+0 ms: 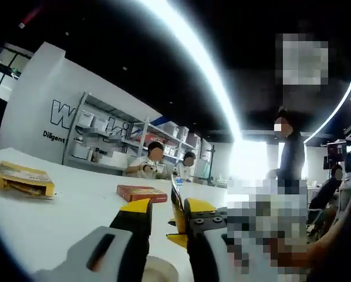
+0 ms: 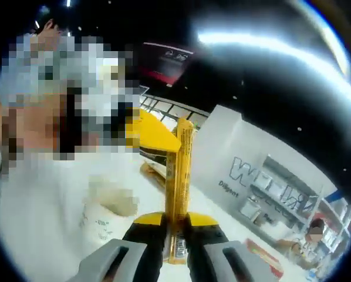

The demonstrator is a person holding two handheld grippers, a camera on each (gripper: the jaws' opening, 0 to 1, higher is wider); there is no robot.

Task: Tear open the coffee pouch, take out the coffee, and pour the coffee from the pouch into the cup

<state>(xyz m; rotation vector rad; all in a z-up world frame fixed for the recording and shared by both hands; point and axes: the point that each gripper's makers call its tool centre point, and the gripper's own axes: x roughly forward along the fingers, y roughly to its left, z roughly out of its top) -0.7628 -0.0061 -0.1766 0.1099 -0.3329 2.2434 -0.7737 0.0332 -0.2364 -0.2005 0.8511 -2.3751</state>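
Right tongs [image 2: 174, 226] pressed together, pinching thin yellow coffee pouch [image 2: 180, 176], stick-shaped, glossy, standing upright between yellow-tipped jaws. Left tongs [image 1: 162, 218] spread a little, apparently holding nothing; right one's jaws and pouch edge [image 1: 176, 202] just beside right jaw. White round cup [image 1: 158, 271] rim below, between jaws. Ahead on white surface [image 1: 64, 211]: flat red box [image 1: 141, 192]; far left, torn-open yellow carton [image 1: 24, 180].

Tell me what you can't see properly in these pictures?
- Cup: left gripper view, cut off by the bottom edge between the jaws, so what's inside is unknown.
- Coffee pouch: right gripper view, edge-on in the right hand-held gripper; print unreadable, torn or not unclear.
- Yellow box and red box: left gripper view, labels too small.
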